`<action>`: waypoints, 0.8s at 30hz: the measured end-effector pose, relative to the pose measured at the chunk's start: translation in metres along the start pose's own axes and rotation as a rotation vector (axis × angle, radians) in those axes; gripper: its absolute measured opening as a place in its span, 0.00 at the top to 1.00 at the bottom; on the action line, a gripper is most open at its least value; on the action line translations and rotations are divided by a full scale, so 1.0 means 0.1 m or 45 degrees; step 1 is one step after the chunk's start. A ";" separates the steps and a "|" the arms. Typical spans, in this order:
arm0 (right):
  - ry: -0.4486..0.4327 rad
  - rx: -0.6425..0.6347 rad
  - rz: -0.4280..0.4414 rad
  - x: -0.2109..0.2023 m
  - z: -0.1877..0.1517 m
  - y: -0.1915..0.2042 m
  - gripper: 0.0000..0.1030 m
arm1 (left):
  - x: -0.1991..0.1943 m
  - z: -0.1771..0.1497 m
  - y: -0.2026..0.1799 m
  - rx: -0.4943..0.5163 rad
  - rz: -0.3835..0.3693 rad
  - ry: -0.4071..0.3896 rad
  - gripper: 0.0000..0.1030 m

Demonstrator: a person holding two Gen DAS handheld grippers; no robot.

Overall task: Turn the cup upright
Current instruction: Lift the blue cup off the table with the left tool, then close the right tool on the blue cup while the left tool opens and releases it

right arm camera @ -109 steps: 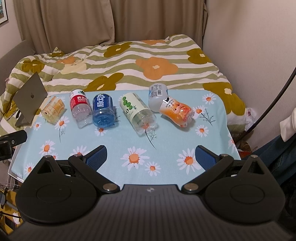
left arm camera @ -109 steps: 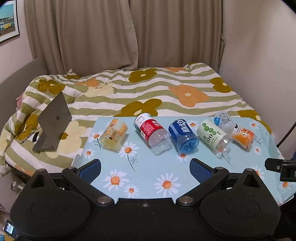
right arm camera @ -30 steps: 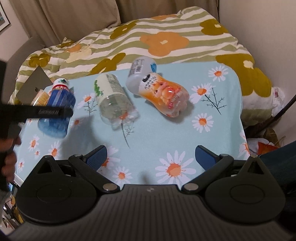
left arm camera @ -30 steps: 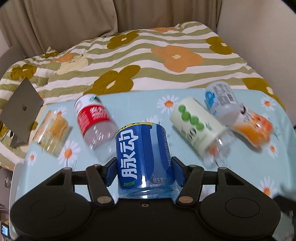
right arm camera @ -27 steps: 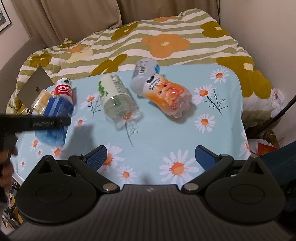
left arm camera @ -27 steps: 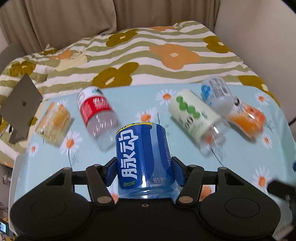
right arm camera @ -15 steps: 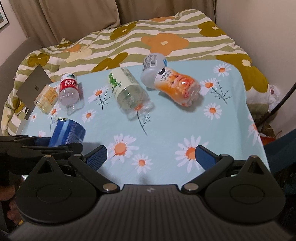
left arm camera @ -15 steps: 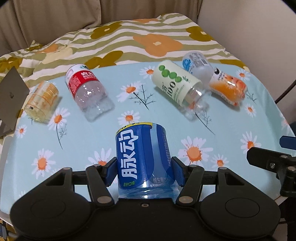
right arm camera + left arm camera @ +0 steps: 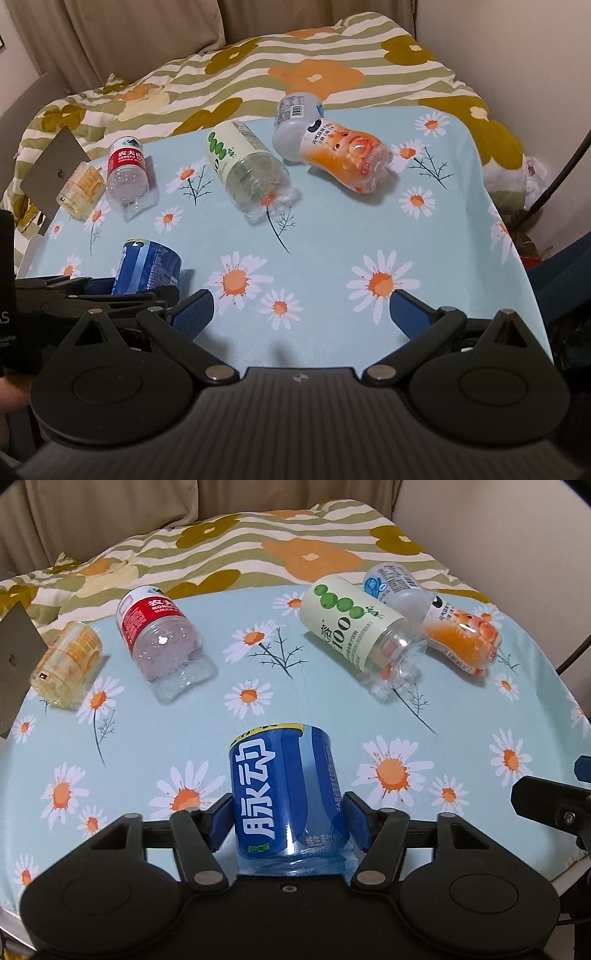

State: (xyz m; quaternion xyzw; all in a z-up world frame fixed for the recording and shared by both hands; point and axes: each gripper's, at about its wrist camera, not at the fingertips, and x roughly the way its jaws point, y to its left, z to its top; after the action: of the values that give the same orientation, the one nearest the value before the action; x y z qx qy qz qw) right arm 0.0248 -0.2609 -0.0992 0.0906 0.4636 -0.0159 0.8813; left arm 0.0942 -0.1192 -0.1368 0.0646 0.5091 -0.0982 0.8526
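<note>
1. Left gripper (image 9: 290, 821) is clamping the blue cup (image 9: 286, 790), pads pressing on both of its sides.
2. Right gripper (image 9: 301, 308) is hovering with jaws spread wide, gripping nothing, sitting just right of the left gripper.

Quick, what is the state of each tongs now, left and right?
Left tongs: closed on the blue cup.
Right tongs: open, holding nothing.

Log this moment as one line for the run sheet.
left tongs: shut on blue cup, near table front edge | right tongs: open, holding nothing | five cups lying down
</note>
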 end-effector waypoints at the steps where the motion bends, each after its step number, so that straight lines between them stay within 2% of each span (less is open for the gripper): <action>1: -0.003 0.001 0.000 -0.01 0.00 0.00 0.00 | -0.01 0.00 0.00 0.002 0.005 -0.012 0.17; 2: -0.006 0.001 0.001 -0.02 0.00 0.00 0.00 | -0.04 0.00 0.01 0.004 0.010 -0.029 0.10; 10: -0.034 0.006 0.003 -0.14 0.09 0.02 0.00 | -0.23 0.04 0.06 -0.014 -0.012 -0.068 0.09; 14: -0.035 0.013 0.031 -0.21 0.20 0.05 0.00 | -0.43 0.03 0.14 -0.032 -0.039 -0.096 0.03; 17: 0.016 0.019 0.076 -0.19 0.32 0.10 0.00 | -0.58 0.02 0.23 -0.045 -0.030 -0.111 0.00; 24: 0.189 0.005 0.197 0.06 0.54 0.44 0.00 | -0.82 -0.08 0.57 -0.082 -0.010 -0.128 0.00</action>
State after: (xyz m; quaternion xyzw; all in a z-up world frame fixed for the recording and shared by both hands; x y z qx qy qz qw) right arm 0.0770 -0.2266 -0.0682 0.1287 0.5192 0.0581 0.8429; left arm 0.0629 -0.0537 -0.0677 0.0302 0.4688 -0.0884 0.8784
